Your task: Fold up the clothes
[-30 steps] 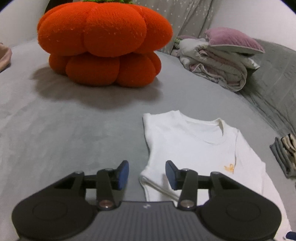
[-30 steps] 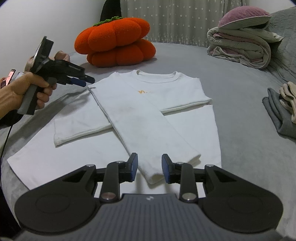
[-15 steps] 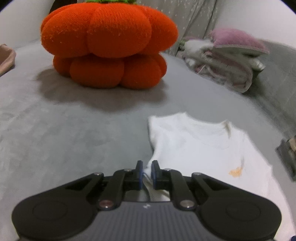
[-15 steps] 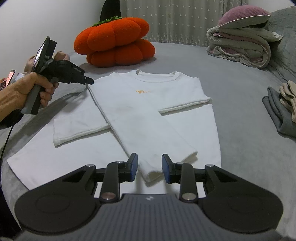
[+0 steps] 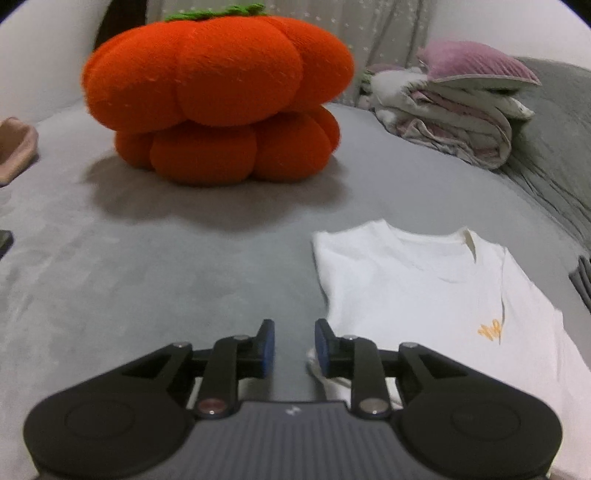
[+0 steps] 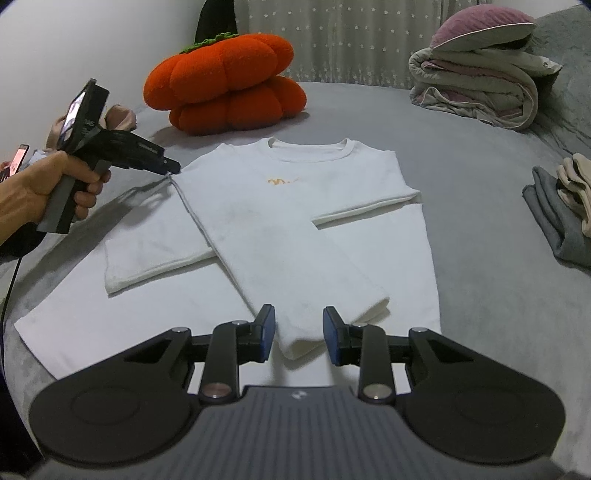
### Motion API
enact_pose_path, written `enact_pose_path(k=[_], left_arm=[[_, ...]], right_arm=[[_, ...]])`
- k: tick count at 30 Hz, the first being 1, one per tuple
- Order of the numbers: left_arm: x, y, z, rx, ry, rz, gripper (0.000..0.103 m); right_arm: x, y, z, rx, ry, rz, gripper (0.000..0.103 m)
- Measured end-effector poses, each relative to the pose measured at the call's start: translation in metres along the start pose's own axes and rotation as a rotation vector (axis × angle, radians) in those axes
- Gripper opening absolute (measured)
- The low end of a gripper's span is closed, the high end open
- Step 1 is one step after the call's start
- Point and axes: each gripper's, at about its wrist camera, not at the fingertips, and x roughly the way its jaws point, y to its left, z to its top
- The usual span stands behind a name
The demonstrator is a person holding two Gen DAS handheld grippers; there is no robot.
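Lying on the bed: a white shirt (image 6: 295, 229) is spreading flat on the grey bed (image 6: 480, 258), collar toward the orange pumpkin cushion (image 6: 225, 81).
Sleeves: one sleeve is crossing diagonally over the chest with its cuff near the hem; the other is lying folded out toward the left side.
Shirt mark: a small orange print is showing below the collar.
Left gripper (image 5: 291, 345): it is hovering low at the shirt's left shoulder edge, jaws parted a moderate way and closing on nothing; the right blue pad is sitting just over the cloth's edge.
Left hand (image 6: 44, 188): it is gripping the tool's handle, seen from the right wrist view.
Right gripper (image 6: 298, 334): it is hanging over the diagonal sleeve's cuff, jaws apart and straddling the cuff without pinching it.
Background: folded blankets (image 6: 476, 85) are sitting under a purple pillow (image 6: 480, 26); folded grey and beige clothes (image 6: 561, 210) are resting at the right edge.
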Motion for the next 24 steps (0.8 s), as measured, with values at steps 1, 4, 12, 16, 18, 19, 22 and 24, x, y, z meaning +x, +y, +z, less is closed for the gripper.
enact_pose_path(k=[1,4,12,16,18,19,22,24], left_arm=[[-0.002,-0.002,0.0,0.005,-0.002,-0.005,0.024],[-0.009,-0.009,0.002,0.023,-0.008,-0.022,0.024],[-0.037,-0.068,-0.012,0.061,0.013,-0.102,0.024],[-0.052,-0.104,-0.037,0.109,0.049,-0.152,0.024],[-0.059,-0.121,-0.051,0.135,0.067,-0.173,0.024],[-0.061,-0.128,-0.058,0.146,0.074,-0.178,0.024],[-0.068,-0.143,-0.078,0.158,0.105,-0.205,0.024],[-0.068,-0.146,-0.089,0.163,0.127,-0.194,0.023]], right_arm=[[0.0,-0.001,0.0,0.002,0.0,0.0,0.033],[0.001,-0.002,0.001,0.008,0.0,0.0,0.033],[0.013,-0.008,-0.002,0.067,0.088,0.002,0.042],[0.013,-0.01,-0.002,0.072,0.102,0.006,0.043],[0.012,-0.01,-0.002,0.073,0.106,0.009,0.043],[0.011,-0.011,-0.002,0.075,0.108,0.011,0.043],[0.008,-0.013,-0.001,0.084,0.107,0.012,0.043],[0.006,-0.014,-0.001,0.087,0.098,0.007,0.043]])
